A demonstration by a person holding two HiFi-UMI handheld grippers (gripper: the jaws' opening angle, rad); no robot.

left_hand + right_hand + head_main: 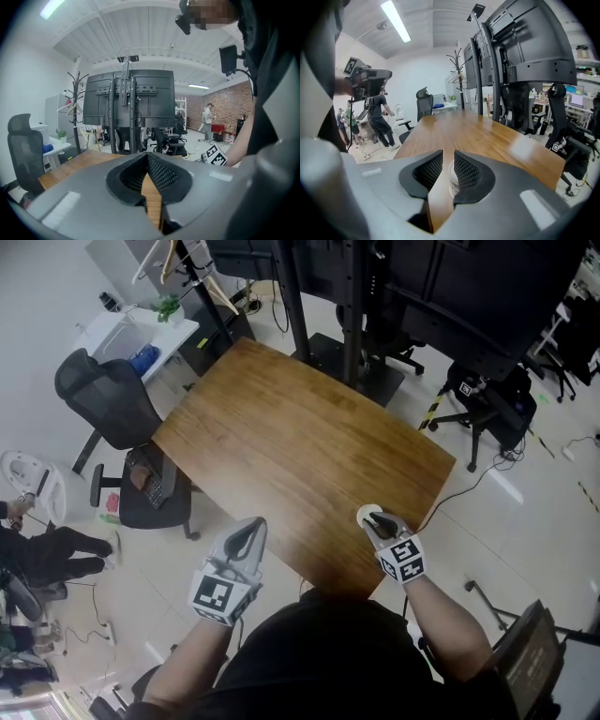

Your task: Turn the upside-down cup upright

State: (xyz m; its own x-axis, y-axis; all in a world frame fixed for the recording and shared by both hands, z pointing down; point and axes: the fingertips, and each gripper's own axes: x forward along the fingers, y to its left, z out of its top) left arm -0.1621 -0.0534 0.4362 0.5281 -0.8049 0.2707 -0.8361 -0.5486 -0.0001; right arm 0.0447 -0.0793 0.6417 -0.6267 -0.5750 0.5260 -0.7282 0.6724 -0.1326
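Observation:
A small white cup [367, 514] stands on the wooden table [300, 446] close to its near right edge. My right gripper [376, 520] reaches over it from the near side. In the right gripper view the cup [452, 180] sits in the gap between the jaws, against the right pad [466, 171] and apart from the left one, so the right gripper [448, 157] is open. Which end of the cup is up I cannot tell. My left gripper [251, 526] hovers off the table's near left edge. Its tips meet with nothing between them [146, 157].
A black office chair [108, 399] stands left of the table, with a white side desk [141, 334] behind it. A tall black monitor stand [347, 334] rises at the far edge. Another chair [487, 399] is at the far right. A person [47, 554] sits low at the left.

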